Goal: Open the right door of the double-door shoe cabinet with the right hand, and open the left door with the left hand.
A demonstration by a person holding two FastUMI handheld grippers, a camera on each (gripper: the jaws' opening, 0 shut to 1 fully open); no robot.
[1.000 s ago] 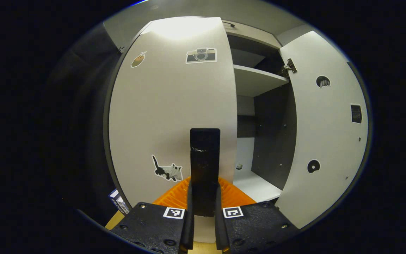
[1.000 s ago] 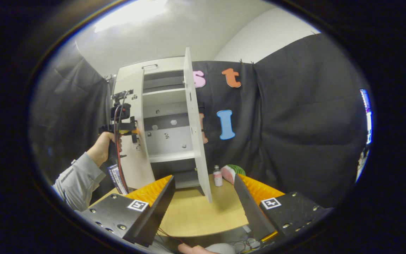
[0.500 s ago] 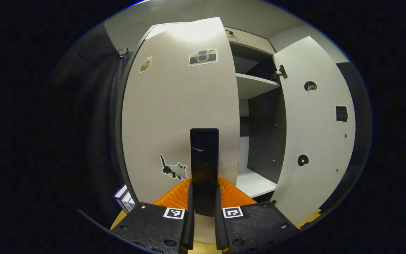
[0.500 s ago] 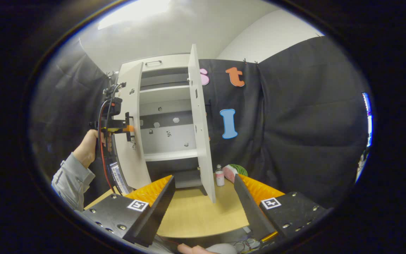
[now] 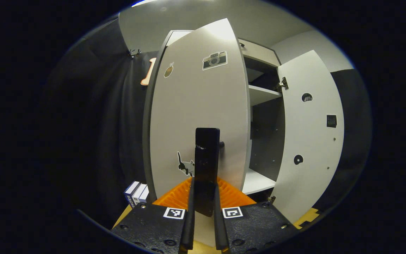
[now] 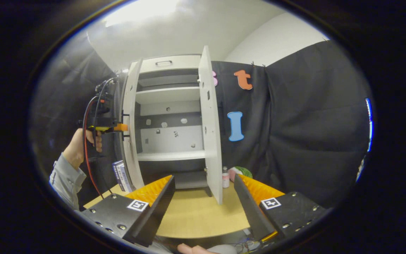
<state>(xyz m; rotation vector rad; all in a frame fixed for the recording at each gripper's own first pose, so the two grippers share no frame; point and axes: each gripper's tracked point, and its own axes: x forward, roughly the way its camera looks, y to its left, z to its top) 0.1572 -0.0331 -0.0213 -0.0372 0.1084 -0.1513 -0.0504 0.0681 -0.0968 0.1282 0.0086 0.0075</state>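
Left door (image 5: 196,116) seemingly pinched at its knob by left gripper (image 5: 206,155); right gripper (image 6: 203,190) gapes empty.

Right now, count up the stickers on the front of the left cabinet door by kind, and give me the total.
On the left door, left gripper view:
Camera sticker: 1
Cat sticker: 1, partly hidden behind the left gripper
Small brown sticker, too small to identify: 1
Total: 3

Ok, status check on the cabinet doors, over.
Left gripper shut on handle of left door, door partway open. Right gripper open, off the right door, which stands wide open. Nothing seen blocking.
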